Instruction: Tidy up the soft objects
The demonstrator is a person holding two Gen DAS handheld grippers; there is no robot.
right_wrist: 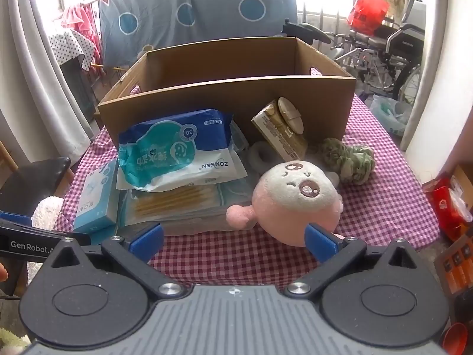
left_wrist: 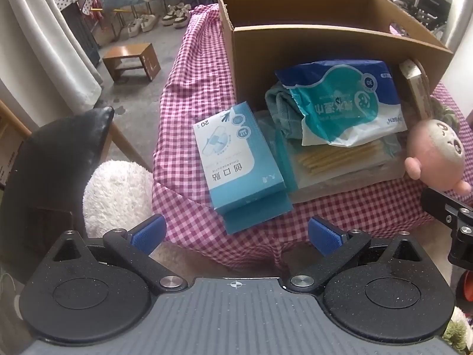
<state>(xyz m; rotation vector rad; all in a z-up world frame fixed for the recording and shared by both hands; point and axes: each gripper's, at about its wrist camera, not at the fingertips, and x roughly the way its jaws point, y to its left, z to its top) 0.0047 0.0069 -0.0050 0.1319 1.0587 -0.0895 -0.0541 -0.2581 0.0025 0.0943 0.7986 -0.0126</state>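
A pink and white plush toy lies on the checked tablecloth, just beyond my right gripper, which stands open and empty. The plush also shows at the right edge of the left wrist view. A green knitted bundle sits behind it. A blue and white soft pack rests on a flat bag of cotton swabs. A teal cloth lies beside the soft pack. My left gripper is open, hovering near a blue plaster box.
An open cardboard box stands at the back of the table. A gold carton leans against it. A black chair with a white fluffy cushion is left of the table. A small wooden stool stands on the floor.
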